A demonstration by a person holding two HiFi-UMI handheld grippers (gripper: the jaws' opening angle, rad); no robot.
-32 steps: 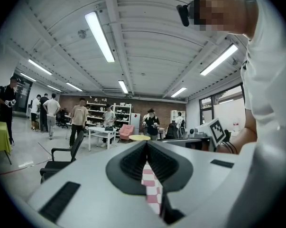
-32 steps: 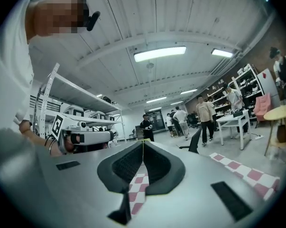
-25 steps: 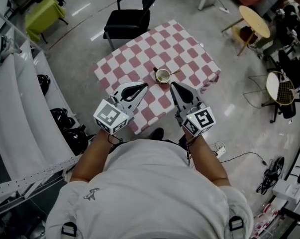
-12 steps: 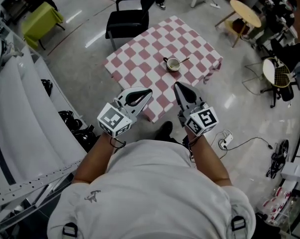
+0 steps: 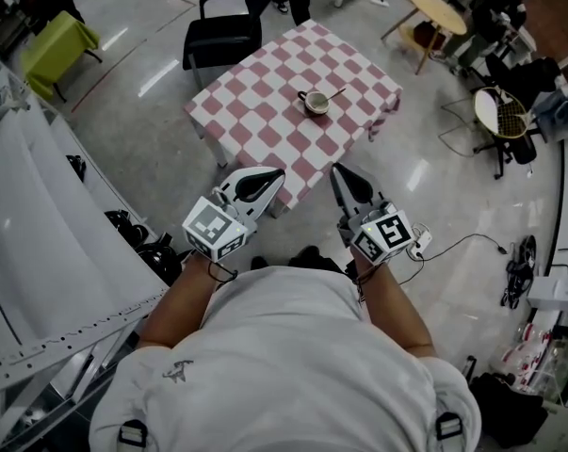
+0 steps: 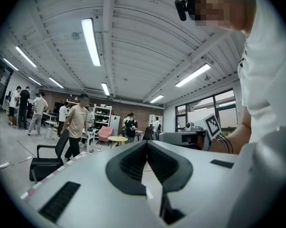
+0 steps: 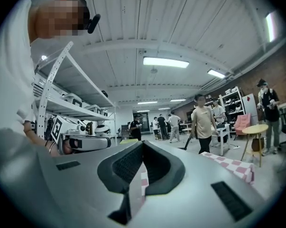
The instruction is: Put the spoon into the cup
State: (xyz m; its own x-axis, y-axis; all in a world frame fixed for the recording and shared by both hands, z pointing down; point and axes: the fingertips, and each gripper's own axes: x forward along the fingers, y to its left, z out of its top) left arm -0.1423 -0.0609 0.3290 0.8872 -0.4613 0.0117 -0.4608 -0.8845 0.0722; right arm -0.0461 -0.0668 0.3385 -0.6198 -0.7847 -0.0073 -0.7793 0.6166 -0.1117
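Observation:
A small cup (image 5: 315, 103) stands on the red-and-white checkered table (image 5: 265, 102) far ahead in the head view. A spoon (image 5: 334, 93) leans in the cup, its handle sticking out to the right. My left gripper (image 5: 280, 171) and right gripper (image 5: 336, 169) are held close to the person's body, short of the table's near edge and well apart from the cup. Both are shut with nothing between their jaws. In the left gripper view the left gripper (image 6: 146, 143) points level into the room. The right gripper (image 7: 143, 144) does the same, with a table corner (image 7: 233, 165) at its right.
A black chair (image 5: 222, 34) stands behind the table and a round yellow table (image 5: 434, 9) to the far right. White shelving (image 5: 39, 215) runs along the left. A cable and power strip (image 5: 420, 243) lie on the floor by the right gripper. People stand in the background (image 6: 77, 122).
The table with cup and spoon has receded up the head view as the person stepped back from it. Both grippers stay shut and close to the body.

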